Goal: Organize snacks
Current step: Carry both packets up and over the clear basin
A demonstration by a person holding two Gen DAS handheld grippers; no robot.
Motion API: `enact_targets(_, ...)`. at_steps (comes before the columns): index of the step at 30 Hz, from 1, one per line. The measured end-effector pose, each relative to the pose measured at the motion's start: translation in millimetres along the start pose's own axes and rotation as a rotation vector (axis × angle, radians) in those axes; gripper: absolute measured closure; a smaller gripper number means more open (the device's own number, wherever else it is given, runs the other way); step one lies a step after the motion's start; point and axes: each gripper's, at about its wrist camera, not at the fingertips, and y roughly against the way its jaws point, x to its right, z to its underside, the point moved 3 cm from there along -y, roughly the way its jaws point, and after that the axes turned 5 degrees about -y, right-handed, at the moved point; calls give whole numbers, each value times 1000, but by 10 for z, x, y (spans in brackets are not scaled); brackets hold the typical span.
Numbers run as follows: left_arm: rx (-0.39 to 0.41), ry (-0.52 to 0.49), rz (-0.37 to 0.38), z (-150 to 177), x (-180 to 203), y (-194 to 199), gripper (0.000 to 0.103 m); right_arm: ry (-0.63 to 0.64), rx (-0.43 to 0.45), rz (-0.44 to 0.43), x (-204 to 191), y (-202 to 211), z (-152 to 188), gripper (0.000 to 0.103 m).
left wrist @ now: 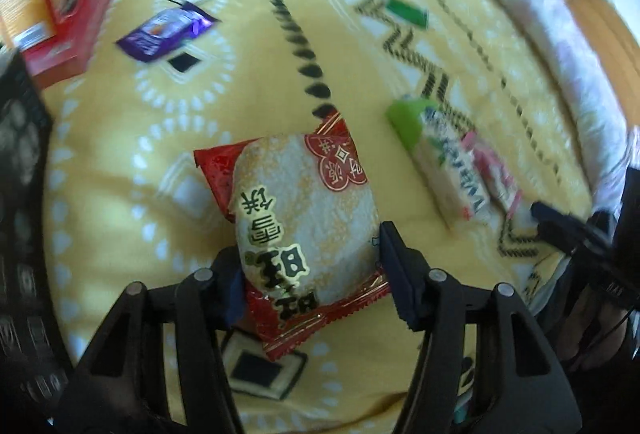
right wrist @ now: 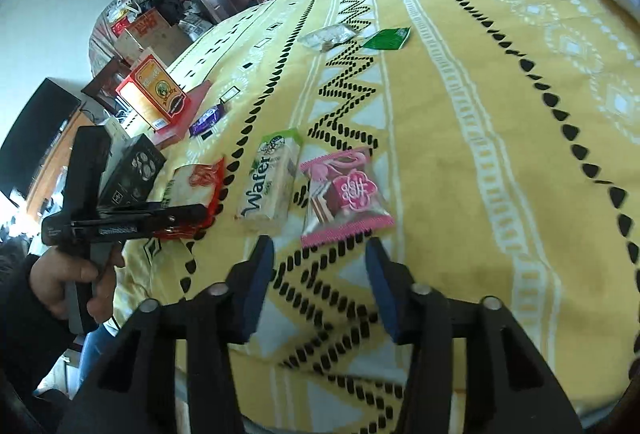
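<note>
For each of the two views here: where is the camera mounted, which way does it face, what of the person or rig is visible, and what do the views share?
Left wrist view: sits on the left gripper, looking steeply down at the yellow patterned bedspread; its jaws clamp a red rice cracker packet; the right gripper's tip shows at right.
Right wrist view: sits on the right gripper, angled down across the bedspread toward a doorway; its jaws are empty, just short of a pink wrapped sweet; the person's hand holds the left gripper.
Shared: cracker packet, green-and-white wafer pack, pink sweet, purple wrapper.
</note>
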Motion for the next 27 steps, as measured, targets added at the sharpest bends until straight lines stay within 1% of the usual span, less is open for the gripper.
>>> enact_targets(1, 19, 11, -10, -6, 11, 34, 41, 5, 4, 8, -9, 15, 1, 49)
enact_targets(3, 55, 15, -19, -24, 55, 79, 36, 29, 17, 29, -63, 30, -50, 34)
enact_targets(5, 80, 5, -46, -4, 89, 112, 27, 92, 23, 64, -150, -27, -160, 33)
enact_targets(7, 103, 13, -76, 10, 101, 116, 22, 146, 22, 94, -197, -120, -253, 33)
enact_targets(9, 103, 30, -90, 51, 60, 104, 22, 191, -5, 131, -197, -296, -335, 33)
enact_targets(11, 112, 52, -108, 73, 28, 85, 22, 203, -48, 136, -148, -478, -353, 34)
enact_targets(12, 111, 63, -111, 90, 4, 87, 22, 206, -67, 145, -114, -563, -337, 39)
enact_targets(13, 111, 75, -111, 99, -18, 87, 22, 206, -84, 166, -61, -651, -299, 46)
enact_targets(15, 116, 88, -117, 145, -82, 145, 22, 181, -56, 166, 8, -644, -249, 58)
enact_targets(17, 130, 95, -120, 163, -107, 190, 22, 180, -28, 165, -6, -560, -194, 61)
enact_targets(19, 152, 103, -113, 169, -113, 231, 22, 194, 1, 166, -65, -456, -143, 61)
enact_targets(22, 151, 111, -68, 154, -69, 228, 21, 186, 38, 153, -146, -310, -107, 61)
enact_targets(23, 150, 100, -64, 139, -30, 216, 21, 174, 47, 140, -168, -261, -105, 61)
enact_targets(25, 143, 77, -73, 102, 46, 171, 20, 159, 55, 126, -198, -222, -103, 61)
enact_targets(26, 139, 68, -82, 90, 73, 147, 16, 154, 56, 122, -209, -222, -102, 61)
enact_targets(27, 129, 53, -98, 82, 94, 97, 16, 148, 54, 115, -212, -219, -93, 61)
